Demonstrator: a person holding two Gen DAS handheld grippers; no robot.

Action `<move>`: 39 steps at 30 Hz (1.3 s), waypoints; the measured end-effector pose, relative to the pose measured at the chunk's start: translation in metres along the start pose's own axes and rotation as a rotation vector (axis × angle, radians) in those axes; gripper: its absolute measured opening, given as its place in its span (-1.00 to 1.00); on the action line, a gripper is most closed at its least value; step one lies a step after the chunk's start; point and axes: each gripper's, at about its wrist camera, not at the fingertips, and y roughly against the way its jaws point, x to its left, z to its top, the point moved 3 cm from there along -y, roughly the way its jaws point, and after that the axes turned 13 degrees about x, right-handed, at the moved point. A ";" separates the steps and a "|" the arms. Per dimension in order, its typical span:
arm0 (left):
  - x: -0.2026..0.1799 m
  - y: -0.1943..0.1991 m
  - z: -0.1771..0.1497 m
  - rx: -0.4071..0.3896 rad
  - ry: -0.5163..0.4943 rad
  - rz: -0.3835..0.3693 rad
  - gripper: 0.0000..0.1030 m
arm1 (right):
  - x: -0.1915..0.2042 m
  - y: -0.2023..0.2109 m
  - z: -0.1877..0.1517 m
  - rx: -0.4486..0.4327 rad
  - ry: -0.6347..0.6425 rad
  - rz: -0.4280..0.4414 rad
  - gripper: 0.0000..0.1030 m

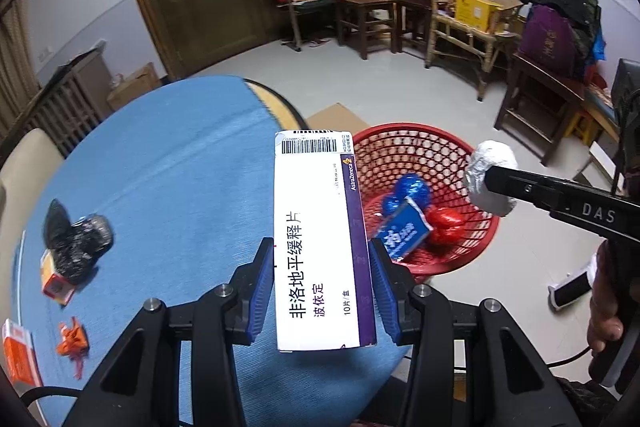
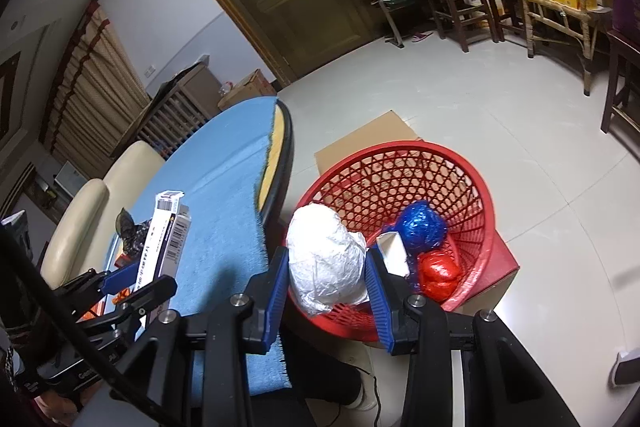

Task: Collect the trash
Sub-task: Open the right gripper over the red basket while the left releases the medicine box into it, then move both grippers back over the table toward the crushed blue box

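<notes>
Left wrist: we pinch the light, stiff medicine box (image 1: 320,239) by its long sides; right fingers (image 2: 280,279) clamp the soft, crushable paper wad (image 2: 326,259), red basket (image 2: 486,211) at 1 o'clock.

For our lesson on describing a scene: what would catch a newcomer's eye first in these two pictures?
First, the red basket on the floor beside the blue table, already holding blue, red and boxed trash. Next, the white-and-purple medicine box clamped upright in the left gripper over the table's edge. Then the crumpled white ball gripped by the right gripper just above the basket's near rim.
</notes>
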 end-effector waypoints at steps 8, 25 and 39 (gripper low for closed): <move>-0.024 -0.009 0.020 0.018 -0.039 -0.064 -0.08 | -0.020 0.009 0.005 -0.023 -0.045 -0.010 -0.21; -0.039 -0.022 0.058 0.026 -0.072 -0.176 0.30 | -0.052 0.019 0.021 -0.073 -0.163 0.031 0.27; 0.052 0.009 -0.008 0.020 0.100 0.082 0.30 | 0.004 -0.001 0.022 -0.016 -0.039 0.047 0.27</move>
